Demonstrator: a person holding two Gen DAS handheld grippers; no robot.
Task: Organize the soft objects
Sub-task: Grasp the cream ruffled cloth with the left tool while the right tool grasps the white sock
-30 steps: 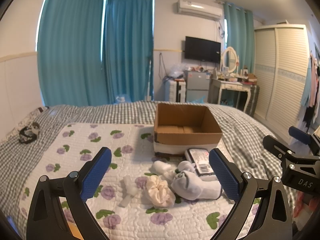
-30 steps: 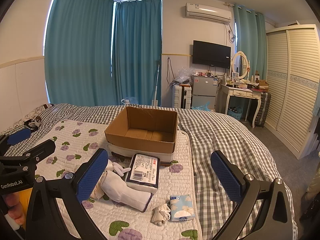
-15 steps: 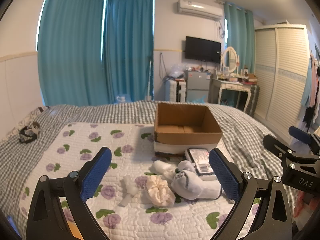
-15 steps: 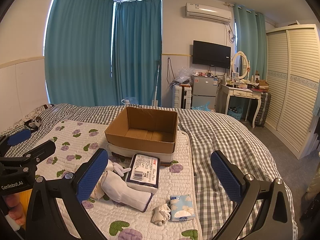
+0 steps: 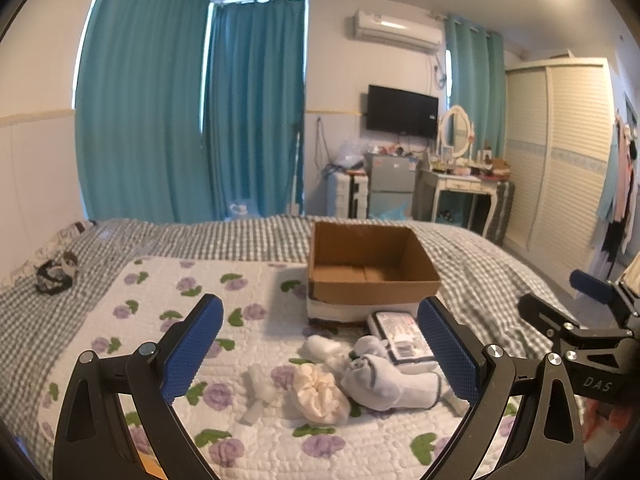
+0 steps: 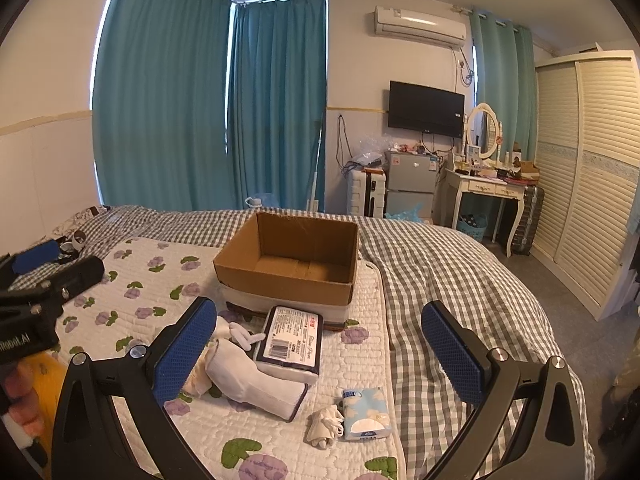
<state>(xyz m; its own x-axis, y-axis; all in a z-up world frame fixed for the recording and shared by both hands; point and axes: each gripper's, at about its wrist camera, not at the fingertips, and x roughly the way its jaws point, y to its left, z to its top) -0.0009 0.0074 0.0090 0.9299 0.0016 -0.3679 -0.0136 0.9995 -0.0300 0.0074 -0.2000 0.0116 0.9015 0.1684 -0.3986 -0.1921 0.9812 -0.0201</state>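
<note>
— Differences between views?
— Tissue pack (image 6: pixel 366 413) shows only beyond the right gripper (image 6: pixel 320 354); cream scrunchie (image 5: pixel 320 398) is clear only ahead of the left gripper (image 5: pixel 320 344).
— Jaws? Box?
— Both wide apart, holding nothing. Cardboard box (image 6: pixel 292 280) ahead, empty; rolled sock (image 5: pixel 384 382) lies before it.

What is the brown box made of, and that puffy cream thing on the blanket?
The box looks like matte brown cardboard, with raw edges and folded flaps. The cream scrunchie seems to be soft gathered fabric, slightly shiny, possibly satin.

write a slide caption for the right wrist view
Open right gripper above socks, tissue pack and empty cardboard box.
</note>
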